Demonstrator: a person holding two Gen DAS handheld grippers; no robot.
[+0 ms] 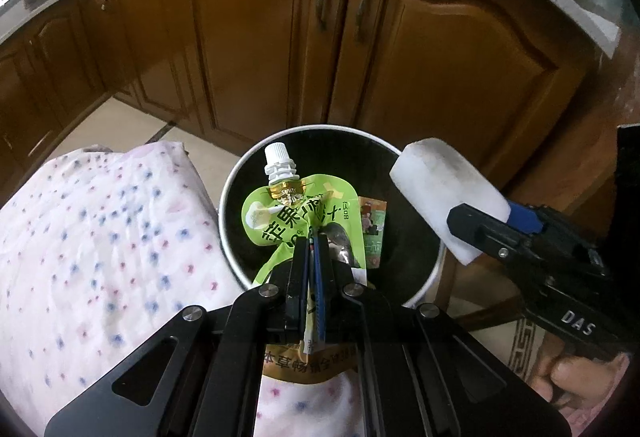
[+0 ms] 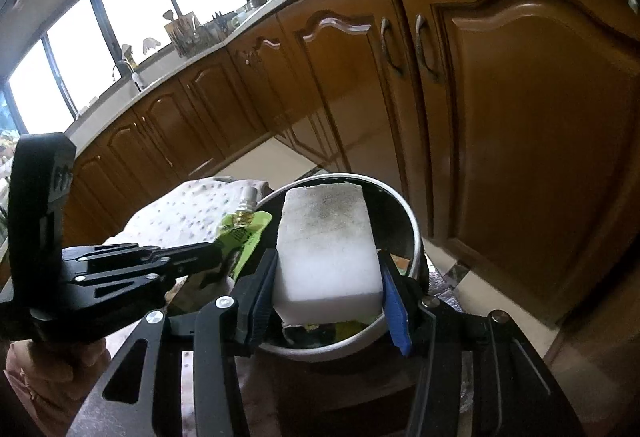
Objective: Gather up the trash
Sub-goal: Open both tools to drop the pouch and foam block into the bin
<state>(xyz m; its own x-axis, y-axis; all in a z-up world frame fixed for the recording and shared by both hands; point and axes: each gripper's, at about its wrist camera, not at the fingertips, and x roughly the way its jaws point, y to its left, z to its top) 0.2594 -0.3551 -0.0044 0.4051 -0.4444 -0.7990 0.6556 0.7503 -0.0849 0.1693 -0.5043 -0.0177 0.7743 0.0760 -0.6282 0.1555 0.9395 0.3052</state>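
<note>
We see cabinets [image 1: 256,49] behind | bin [image 1: 434,261] on floor beside dotted cloth [image 1: 100,229] | our right gripper [image 2: 328,277] clamps sponge [image 2: 326,241] over bin | our left gripper [image 1: 312,241] pinches pouch [image 1: 288,213] above bin

The left gripper [image 1: 311,237] is angled steeply downward, its jaws pressed together on a green spout pouch [image 1: 298,213], which is pinched flat between the blue-edged pads. The right gripper [image 2: 328,289] is tilted downward at a shallower angle, its jaws held partly apart and clamped against both sides of a white foam block [image 2: 326,249]. In the left wrist view, the right gripper [image 1: 486,227] is seen entering from the right, gripped at its handle by a hand [image 1: 580,377]. The two grippers are positioned close together, side by side.
</note>
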